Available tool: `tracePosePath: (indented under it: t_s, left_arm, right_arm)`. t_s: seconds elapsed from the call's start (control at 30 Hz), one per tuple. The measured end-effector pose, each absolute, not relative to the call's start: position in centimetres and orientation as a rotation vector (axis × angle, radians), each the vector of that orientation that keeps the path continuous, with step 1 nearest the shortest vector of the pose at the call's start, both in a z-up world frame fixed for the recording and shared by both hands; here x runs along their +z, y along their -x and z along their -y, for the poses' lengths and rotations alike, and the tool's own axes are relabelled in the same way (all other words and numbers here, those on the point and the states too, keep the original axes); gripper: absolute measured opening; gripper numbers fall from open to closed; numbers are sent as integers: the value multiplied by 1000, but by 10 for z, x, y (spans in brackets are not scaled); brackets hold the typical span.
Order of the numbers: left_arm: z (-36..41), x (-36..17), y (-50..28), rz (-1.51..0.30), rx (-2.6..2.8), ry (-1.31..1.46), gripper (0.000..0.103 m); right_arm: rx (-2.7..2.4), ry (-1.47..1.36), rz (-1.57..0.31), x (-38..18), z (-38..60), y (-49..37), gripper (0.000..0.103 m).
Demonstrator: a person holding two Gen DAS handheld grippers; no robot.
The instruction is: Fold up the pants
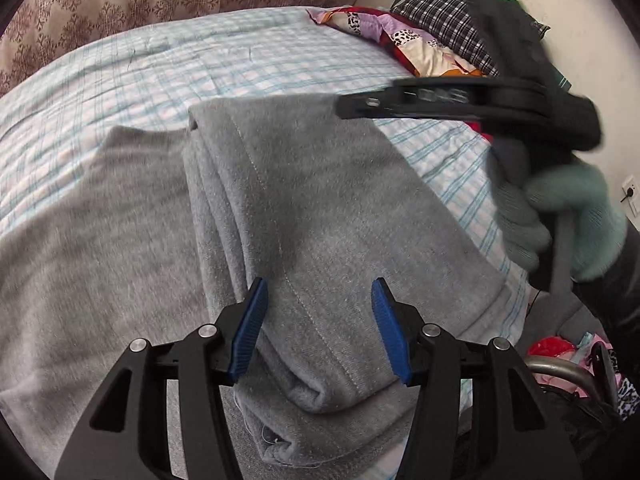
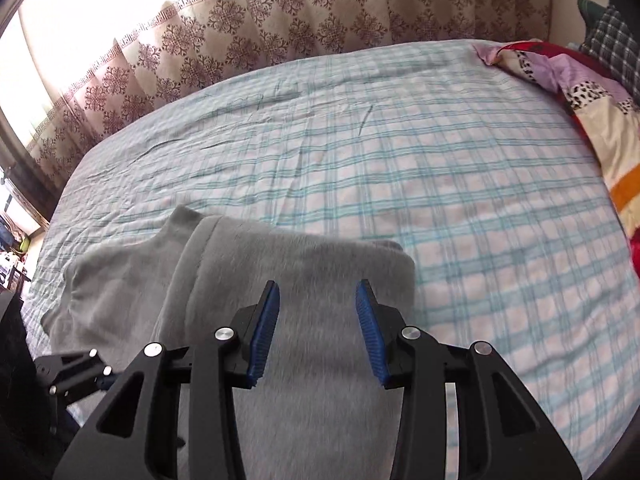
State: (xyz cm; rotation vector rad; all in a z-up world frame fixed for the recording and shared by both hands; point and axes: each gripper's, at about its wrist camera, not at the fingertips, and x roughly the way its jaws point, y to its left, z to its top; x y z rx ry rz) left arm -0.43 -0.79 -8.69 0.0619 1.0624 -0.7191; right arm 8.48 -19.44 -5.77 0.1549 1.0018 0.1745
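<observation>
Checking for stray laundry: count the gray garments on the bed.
1: the gray pants, partly folded, lie on the plaid sheet near the bed's close edge. More could be hidden in the bedding pile at the far right corner.

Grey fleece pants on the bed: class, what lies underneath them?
The grey fleece pants, partly folded, rest on a blue-and-white checked bedsheet that shows all around them. Whatever lies directly beneath the fabric is covered.

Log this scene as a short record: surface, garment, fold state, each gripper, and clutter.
surface: bed with plaid sheet
garment: grey pants
fold state: partly folded, one layer laid over another
left gripper: open, empty, above pants
right gripper: open, empty, above pants
right hand: green glove
clutter: quilt at far corner
</observation>
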Motion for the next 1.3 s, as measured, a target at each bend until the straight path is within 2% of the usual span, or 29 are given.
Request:
tracePosePath:
  t_s: [0.2, 0.37, 0.53, 0.83, 1.13, 1.23, 1.3]
  left_arm:
    - [8, -99, 7, -1067, -717, -73, 55]
    - [12, -102, 15, -1035, -726, -113, 62]
    - [14, -103, 16, -1025, -731, -128, 64]
    - [17, -100, 14, -1038, -720, -129, 65]
    - [26, -83, 3, -1046, -691, -100, 66]
    - [37, -77, 2, -1044, -691, -122, 73]
    - [45, -70, -1, -1035, -701, -126, 74]
  right_arm:
    - [153, -129, -1057, -84, 186, -110, 40]
    - [144, -79, -1073, -93, 178, -115, 41]
    - [157, -102, -1060, -91, 182, -111, 40]
    - [110, -306, -996, -58, 235, -35, 42]
    - [77, -552, -1063, -80, 279, 56, 51]
    - [113, -626, -1088, -89, 277, 65, 52]
    - [147, -655, -1100, -94, 272, 65, 51]
